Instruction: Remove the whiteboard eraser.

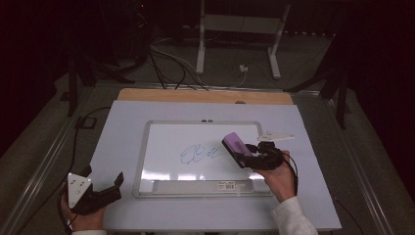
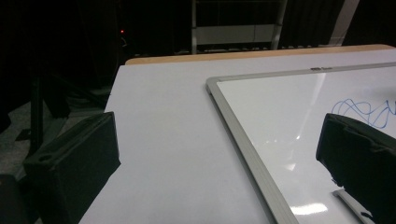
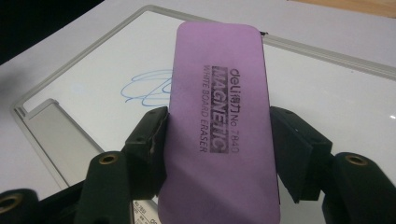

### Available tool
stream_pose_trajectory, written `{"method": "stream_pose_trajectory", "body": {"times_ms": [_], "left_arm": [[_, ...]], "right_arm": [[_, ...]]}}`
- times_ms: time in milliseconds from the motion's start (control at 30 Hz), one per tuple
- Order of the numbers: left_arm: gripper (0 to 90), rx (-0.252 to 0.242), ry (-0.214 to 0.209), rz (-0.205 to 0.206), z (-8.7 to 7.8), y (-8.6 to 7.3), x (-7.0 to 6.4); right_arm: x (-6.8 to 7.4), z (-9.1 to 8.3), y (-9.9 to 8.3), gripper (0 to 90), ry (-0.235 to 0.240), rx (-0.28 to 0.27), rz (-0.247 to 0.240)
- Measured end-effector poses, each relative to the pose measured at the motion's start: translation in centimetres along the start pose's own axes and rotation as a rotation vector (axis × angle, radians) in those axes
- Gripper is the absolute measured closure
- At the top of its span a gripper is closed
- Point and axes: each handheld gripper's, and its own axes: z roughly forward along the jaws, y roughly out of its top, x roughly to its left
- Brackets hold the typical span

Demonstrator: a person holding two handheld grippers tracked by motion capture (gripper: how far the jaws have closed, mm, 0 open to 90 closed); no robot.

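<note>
We see the right gripper clamped on a purple eraser, its two jaws pressing the eraser's long sides. In the right gripper view the eraser stands up between the jaws, its printed face toward the camera, reading "MAGNETIC WHITE BOARD ERASER". From above, the eraser is tilted and sits over the right part of the whiteboard, just to the right of a blue scribble drawn near the board's middle. We cannot tell whether the eraser touches the board or hangs just above it. The scribble shows beyond the eraser's left edge in the right gripper view.

The whiteboard lies flat on a white surface, its grey frame all around and a tray along its near edge. A hand with a pale sleeve holds the right gripper from the near side.

The left gripper rests at the near left corner of the surface, just left of the board and apart from it. Its jaws stand wide apart with nothing between them; in the left gripper view we look between them across bare surface and the board's left frame, with part of the scribble farther off.
</note>
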Motion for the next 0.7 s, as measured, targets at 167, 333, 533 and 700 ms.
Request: {"method": "stream_pose_trajectory", "body": {"times_ms": [167,333,533,700], "left_arm": [[0.2,0.000,0.000,0.000,0.0,0.0,0.0],[0.2,0.001,0.000,0.000,0.1,0.0,0.0],[0.2,0.005,0.001,0.002,0.1,0.0,0.0],[0.2,0.007,0.001,0.004,0.2,0.0,-0.1]], "right_arm": [[0.4,0.6,0.1,41.1,0.002,0.014,-0.025],[0.7,1.0,0.2,41.1,0.003,0.020,-0.040],[0.9,1.4,0.3,41.0,0.006,0.025,-0.050],[1.0,1.7,0.4,41.0,0.008,0.027,-0.059]]}}
